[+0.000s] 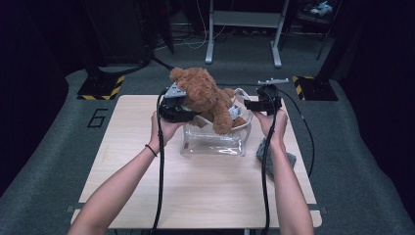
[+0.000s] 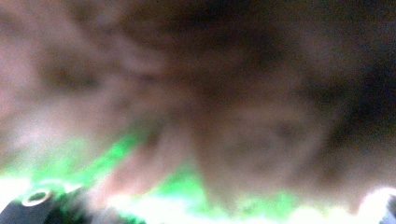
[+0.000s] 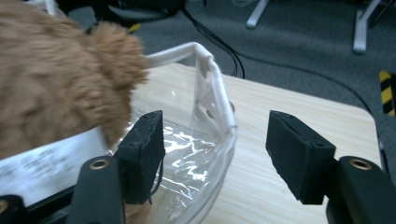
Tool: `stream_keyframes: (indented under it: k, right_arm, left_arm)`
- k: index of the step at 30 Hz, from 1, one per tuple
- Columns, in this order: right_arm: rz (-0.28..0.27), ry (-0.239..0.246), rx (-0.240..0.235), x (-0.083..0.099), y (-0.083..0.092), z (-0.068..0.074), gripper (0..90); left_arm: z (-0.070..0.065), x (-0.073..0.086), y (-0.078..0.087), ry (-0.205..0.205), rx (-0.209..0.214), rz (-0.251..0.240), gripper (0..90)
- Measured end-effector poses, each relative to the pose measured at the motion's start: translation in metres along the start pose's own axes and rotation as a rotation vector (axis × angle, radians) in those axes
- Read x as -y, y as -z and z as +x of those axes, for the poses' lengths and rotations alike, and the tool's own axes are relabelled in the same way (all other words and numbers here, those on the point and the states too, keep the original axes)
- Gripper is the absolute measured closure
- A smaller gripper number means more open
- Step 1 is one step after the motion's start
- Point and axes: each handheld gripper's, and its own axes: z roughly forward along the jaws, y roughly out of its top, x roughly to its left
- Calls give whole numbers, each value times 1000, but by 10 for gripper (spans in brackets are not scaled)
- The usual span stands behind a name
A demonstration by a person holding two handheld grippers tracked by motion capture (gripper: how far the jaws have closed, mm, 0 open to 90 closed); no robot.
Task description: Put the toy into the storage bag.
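Teddy bear [image 1: 203, 95] — brown plush, sitting partly inside a clear plastic bag [image 1: 213, 142] with white trim that stands near the middle of the table [image 1: 147, 186]. The head and upper body rise above the bag's mouth; one leg hangs over the near rim; the lower body sits behind the transparent wall. Status, as judged: packing about half done — the bear has yet to be pushed fully down and the leg tucked in.

Left tongs [image 1: 176, 110] — pressed against the bear's flank at the bag's left edge. The left gripper view is a blur of brown fur [image 2: 210, 116] right at the lens; whether the jaws pinch the plush cannot be told.

Right tongs [image 3: 215, 158] — jaws apart, straddling the bag's white-trimmed rim [image 3: 212, 79] without clamping it; the left pad [image 3: 142, 149] lies against the clear film, the other stands free over the table.

Also present — a grey cloth [image 1: 289, 159] on the table beside the right forearm.
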Motion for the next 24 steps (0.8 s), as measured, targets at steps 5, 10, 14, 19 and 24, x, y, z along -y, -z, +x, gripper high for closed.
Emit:
stream_keyframes:
  k: [5,10,14,19,24]
  right_arm:
    - [76,-34,21,-1,-21,-7,483]
    - [99,-79,-5,12,-37,-16,758]
    - [82,-122,-55,22,-34,-26,795]
    - [73,-118,-84,21,-24,-29,683]
    - [40,-40,-73,4,-19,-20,497]
  left_arm:
    - [4,5,2,-22,52,57,574]
    - [0,1,1,-60,30,82,557]
    - [4,2,6,-32,12,81,433]
    - [6,4,12,-10,-4,65,378]
    - [8,6,12,-49,9,55,526]
